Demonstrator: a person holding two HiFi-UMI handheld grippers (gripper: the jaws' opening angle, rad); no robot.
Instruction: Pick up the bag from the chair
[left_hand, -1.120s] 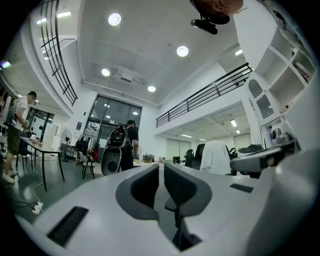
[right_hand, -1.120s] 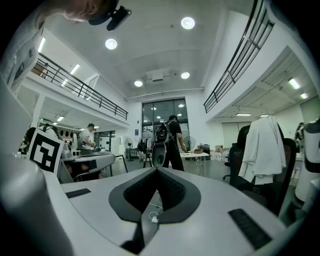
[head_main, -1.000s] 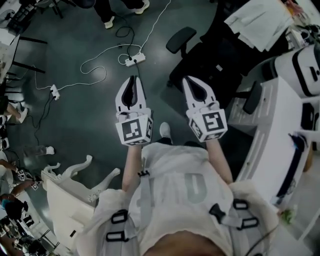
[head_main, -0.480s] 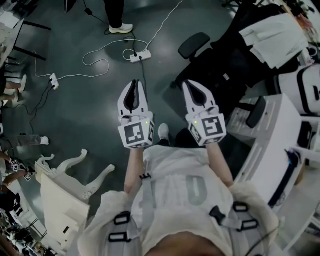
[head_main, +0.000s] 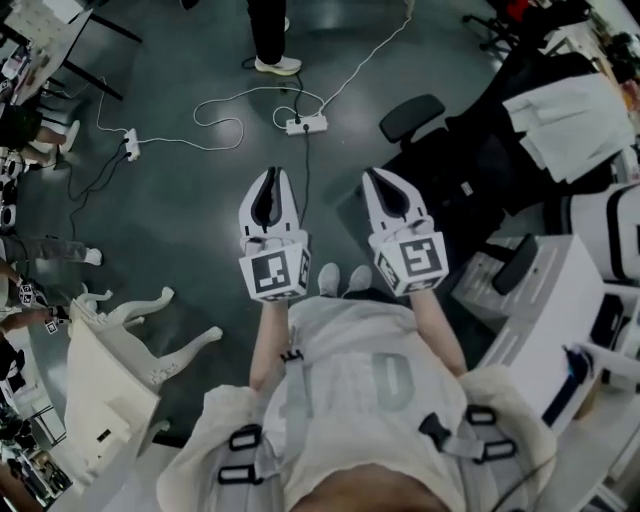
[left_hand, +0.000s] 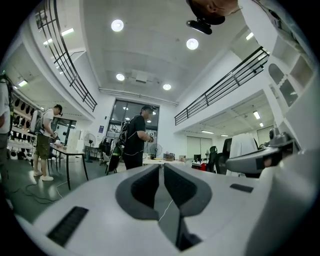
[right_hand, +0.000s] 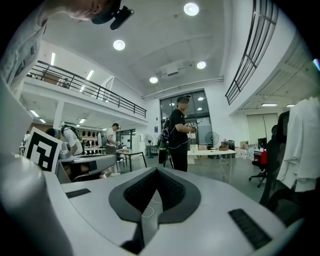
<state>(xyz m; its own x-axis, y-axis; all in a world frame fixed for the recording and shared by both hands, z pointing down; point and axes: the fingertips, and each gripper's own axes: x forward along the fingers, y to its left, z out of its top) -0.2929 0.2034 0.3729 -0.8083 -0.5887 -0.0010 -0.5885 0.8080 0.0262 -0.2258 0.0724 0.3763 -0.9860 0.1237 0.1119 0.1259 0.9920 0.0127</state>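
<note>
In the head view a black office chair (head_main: 470, 165) stands at the upper right, and a white bag-like cloth bundle (head_main: 562, 122) lies on its seat. My left gripper (head_main: 272, 173) and right gripper (head_main: 373, 172) are held side by side in front of my chest, over bare floor and well short of the chair. Both are shut with nothing between the jaws. The left gripper view shows its shut jaws (left_hand: 161, 165) pointing across the hall. In the right gripper view the shut jaws (right_hand: 156, 170) do the same, with the white cloth (right_hand: 300, 145) over the dark chair at the far right.
A power strip (head_main: 305, 125) with white cables lies on the dark floor ahead. A person (head_main: 268, 30) stands beyond it. A white carved piece of furniture (head_main: 105, 355) lies at the lower left. A white cabinet (head_main: 545, 300) stands at the right, below the chair.
The head view has drifted: the chair and the white bundle moved right and down, the power strip downwards. Both grippers stayed shut, side by side, rising slightly.
</note>
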